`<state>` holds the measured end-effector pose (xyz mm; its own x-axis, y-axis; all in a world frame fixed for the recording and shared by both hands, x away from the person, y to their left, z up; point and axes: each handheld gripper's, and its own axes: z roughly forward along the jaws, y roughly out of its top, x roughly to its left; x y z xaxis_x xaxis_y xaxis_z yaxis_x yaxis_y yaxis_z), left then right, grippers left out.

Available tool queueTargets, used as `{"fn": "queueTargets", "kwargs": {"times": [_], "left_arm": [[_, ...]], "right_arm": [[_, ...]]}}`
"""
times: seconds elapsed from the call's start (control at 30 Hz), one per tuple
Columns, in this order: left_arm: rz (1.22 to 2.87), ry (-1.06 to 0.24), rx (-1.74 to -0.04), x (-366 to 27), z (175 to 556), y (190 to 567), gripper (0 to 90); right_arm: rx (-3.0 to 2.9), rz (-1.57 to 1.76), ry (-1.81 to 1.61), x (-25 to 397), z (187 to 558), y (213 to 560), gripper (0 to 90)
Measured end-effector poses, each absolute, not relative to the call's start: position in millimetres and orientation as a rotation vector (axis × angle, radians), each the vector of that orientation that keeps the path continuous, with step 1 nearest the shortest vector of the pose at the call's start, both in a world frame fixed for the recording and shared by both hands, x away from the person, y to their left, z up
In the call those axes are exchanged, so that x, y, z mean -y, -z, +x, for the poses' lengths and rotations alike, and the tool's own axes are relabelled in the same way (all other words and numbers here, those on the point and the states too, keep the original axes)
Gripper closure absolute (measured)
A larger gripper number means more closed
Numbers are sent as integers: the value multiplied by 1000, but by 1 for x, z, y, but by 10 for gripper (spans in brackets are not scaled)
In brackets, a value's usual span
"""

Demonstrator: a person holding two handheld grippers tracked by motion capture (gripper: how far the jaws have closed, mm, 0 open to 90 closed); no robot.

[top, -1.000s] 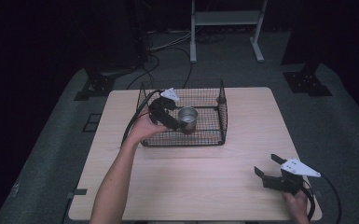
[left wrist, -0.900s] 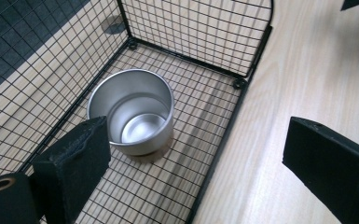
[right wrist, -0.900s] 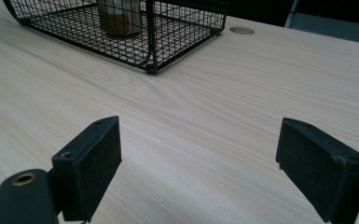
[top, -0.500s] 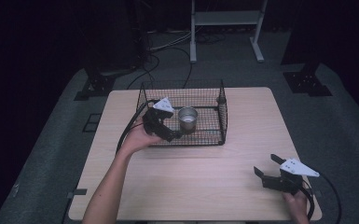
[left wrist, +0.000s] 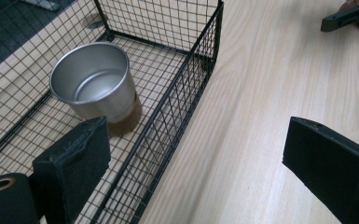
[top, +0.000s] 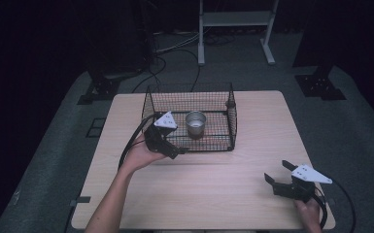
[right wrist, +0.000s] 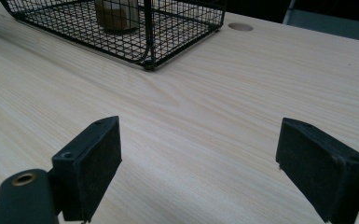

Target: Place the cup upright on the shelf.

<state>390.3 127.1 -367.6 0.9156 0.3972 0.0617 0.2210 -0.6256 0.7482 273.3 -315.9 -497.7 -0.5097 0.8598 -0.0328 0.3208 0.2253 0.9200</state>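
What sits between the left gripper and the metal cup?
The wire basket's front wall. In the left gripper view the left gripper, jaws open, straddles that wall; the metal cup stands inside, apart from both jaws.

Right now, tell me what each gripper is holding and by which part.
Nothing is held. The left gripper is open, its jaws straddling the wire basket wall; the metal cup stands free inside. The right gripper is open over bare table.

Both grippers are matte black — the left gripper [top: 180, 150] and the right gripper [top: 278, 172] each carry a pale grey three-cornered plate on top and trail a looping black cable. Their jaws are blocky, rectangular pads; a brass-ringed hole sits beside one. The forearms are bare — no sleeves.
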Motion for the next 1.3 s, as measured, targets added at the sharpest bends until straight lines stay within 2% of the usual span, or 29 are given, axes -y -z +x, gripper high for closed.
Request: {"fn": "queueTargets", "kwargs": {"times": [1.3], "left_arm": [[2165, -306, -447, -159, 332, 404, 64]], "right_arm": [[-1956, 1088, -1247, 315, 274, 498, 134]]}}
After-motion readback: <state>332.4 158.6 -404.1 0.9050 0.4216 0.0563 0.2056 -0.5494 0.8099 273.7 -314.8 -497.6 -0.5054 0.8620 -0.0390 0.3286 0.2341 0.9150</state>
